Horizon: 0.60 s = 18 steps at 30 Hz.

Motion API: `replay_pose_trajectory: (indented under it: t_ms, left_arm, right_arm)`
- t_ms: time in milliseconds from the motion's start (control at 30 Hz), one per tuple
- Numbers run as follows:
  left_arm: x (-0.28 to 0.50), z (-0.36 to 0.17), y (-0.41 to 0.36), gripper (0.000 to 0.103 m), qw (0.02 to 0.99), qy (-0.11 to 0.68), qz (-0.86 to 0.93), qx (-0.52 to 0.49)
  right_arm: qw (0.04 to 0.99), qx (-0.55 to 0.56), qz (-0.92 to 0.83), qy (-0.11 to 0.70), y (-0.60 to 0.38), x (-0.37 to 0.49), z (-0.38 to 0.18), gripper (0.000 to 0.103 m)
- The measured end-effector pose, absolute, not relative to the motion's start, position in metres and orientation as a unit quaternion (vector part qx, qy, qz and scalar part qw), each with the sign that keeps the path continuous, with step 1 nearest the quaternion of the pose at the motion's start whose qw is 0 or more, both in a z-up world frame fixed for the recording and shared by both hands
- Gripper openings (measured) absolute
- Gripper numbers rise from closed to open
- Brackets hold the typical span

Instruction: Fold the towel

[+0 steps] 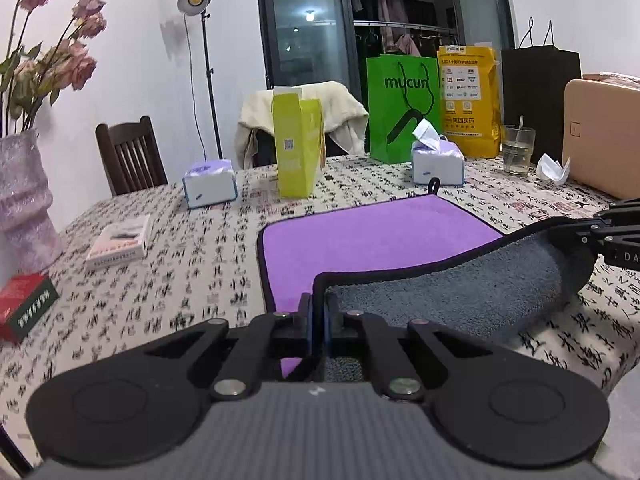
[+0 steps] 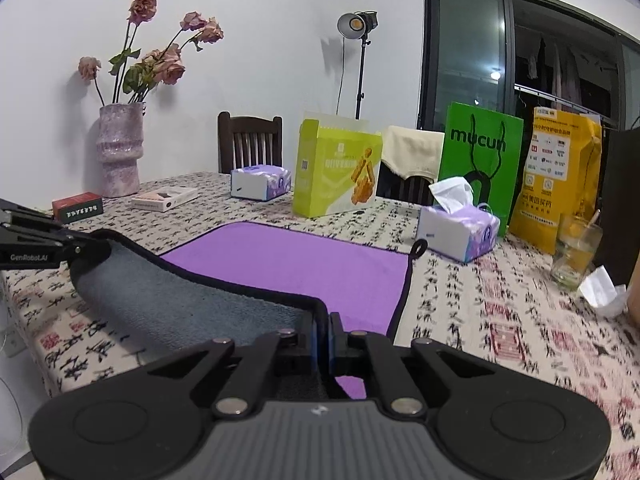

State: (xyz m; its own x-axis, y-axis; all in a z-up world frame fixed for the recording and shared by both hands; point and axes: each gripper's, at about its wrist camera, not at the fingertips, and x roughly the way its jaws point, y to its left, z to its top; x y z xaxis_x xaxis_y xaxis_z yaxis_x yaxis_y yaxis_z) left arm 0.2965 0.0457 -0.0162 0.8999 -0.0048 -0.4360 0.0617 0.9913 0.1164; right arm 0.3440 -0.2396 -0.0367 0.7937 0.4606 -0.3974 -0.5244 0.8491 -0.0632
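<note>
Towel [image 1: 372, 236] lies purple side up on the counter [image 1: 192, 264], its near edge lifted so we see the grey underside. Our left hand-held gripper [image 1: 319, 320] pinches the near-left corner by the black trim; our right hand-held gripper [image 2: 323, 334] pinches the near-right corner likewise. Beyond the towel stand a tissue pack [image 2: 458, 234] and a lime box [image 1: 298, 148].

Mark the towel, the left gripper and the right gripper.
towel [image 1: 380, 240]: left wrist view, flat purple face.
left gripper [image 1: 319, 312]: left wrist view, between fingertips.
right gripper [image 2: 323, 330]: right wrist view, between fingertips.
</note>
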Motion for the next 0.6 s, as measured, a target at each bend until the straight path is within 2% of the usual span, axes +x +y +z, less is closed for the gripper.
replay_pose_trajectory:
  t_ms: [333,600]
  left_arm:
    - [0.335,0.005,0.048,0.006,0.975,0.200,-0.026,0.098]
    - [0.373,0.007,0.056,0.006,0.972,0.210,-0.030,0.102]
  right_arm:
    - [0.940,-0.091,0.272,0.184,-0.234,0.386,-0.017,0.005]
    - [0.933,-0.087,0.287,0.201,-0.231,0.432,-0.007,0.005]
